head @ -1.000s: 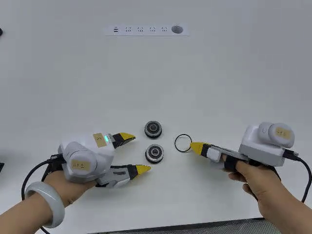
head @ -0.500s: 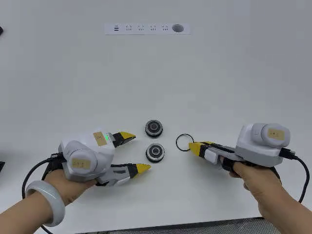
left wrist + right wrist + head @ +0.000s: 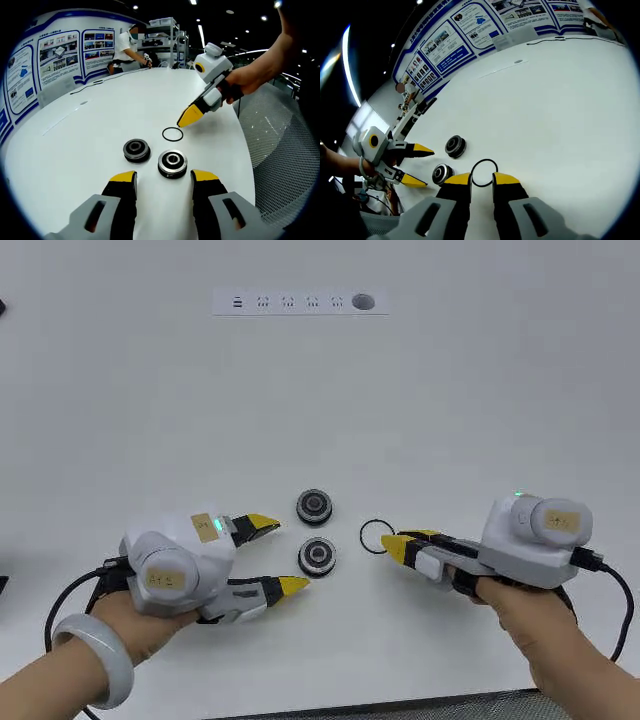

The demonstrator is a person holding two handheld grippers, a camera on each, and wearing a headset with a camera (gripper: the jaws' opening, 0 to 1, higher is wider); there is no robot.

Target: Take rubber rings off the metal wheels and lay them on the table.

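1. Your left gripper (image 3: pixel 278 554), jaws wide apart and empty, sits just left of the near black-and-silver metal wheel (image 3: pixel 317 555); the far wheel (image 3: pixel 315 506) lies just beyond.
2. Your right gripper (image 3: pixel 402 540), jaws narrowly apart, points at the thin black rubber ring (image 3: pixel 376 535), flat on the white table (image 3: pixel 450 420) right of both wheels.

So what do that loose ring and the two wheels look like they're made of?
Loose ring: probably black rubber, thin, matte, no glint. Near wheel and far wheel: likely metal, shiny silvery hub faces; their dark outer bands probably rubber rings.
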